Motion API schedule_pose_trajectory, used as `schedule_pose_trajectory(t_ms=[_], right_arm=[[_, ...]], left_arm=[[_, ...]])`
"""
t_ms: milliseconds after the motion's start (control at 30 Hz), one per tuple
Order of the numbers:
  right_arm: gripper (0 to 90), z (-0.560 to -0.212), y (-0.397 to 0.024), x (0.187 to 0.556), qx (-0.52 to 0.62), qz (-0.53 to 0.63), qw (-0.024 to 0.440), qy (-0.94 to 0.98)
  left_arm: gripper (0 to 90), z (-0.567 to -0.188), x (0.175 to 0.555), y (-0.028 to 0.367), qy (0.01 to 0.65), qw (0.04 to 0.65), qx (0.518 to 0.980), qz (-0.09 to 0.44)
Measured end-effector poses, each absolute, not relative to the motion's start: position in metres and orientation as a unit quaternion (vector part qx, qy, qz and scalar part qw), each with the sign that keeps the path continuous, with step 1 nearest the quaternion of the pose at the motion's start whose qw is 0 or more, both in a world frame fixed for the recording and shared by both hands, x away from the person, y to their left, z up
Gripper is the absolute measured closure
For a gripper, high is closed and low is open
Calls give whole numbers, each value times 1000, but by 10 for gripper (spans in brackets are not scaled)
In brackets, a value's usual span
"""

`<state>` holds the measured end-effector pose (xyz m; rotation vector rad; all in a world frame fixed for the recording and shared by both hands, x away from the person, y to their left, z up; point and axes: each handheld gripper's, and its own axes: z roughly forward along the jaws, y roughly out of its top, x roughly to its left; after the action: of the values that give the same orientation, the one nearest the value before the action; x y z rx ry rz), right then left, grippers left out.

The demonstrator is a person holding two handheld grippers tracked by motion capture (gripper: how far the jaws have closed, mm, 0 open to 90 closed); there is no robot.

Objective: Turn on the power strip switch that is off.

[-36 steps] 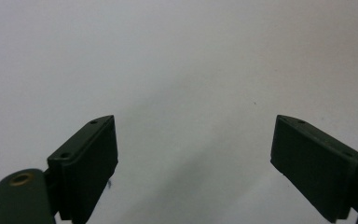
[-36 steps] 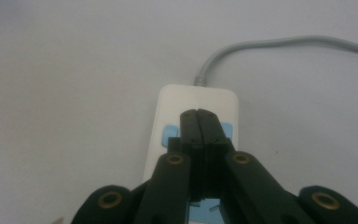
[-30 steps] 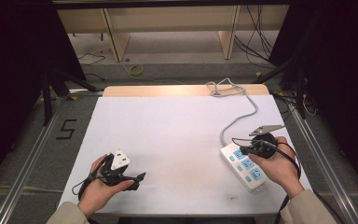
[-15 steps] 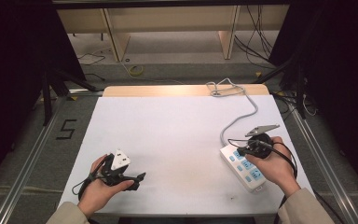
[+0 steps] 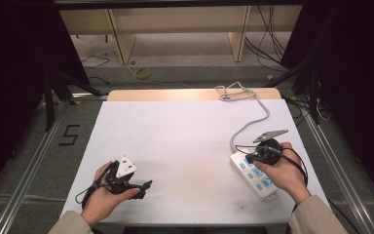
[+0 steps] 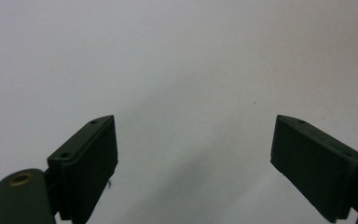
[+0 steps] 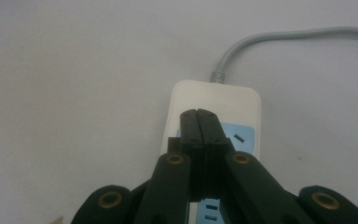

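The right tongs (image 7: 199,114), pressed together, hover over the power strip (image 5: 253,174) at the tabletop's (image 5: 185,136) near right; the left tongs (image 6: 193,161) are spread. Rigid, light, smooth plastic: best gripped across its narrow sides.

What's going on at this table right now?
A person sits at a white table with a pair of tongs in each hand. The right tongs are shut with nothing between them, their tips over the cable end of a white power strip with blue sockets; whether they touch it is hard to tell. Its grey cable runs to the table's far edge. The left tongs are open over bare tabletop near the person.
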<state>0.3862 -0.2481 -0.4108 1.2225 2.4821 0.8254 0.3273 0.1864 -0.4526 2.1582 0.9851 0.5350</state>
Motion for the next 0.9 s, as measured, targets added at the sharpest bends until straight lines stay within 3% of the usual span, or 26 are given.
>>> schedule_pose_trajectory(t_ms=[900], right_arm=[[900,-413,-243,391,416,277,120,858]], left_arm=[[142,-453,327,186,380,348,832,206]])
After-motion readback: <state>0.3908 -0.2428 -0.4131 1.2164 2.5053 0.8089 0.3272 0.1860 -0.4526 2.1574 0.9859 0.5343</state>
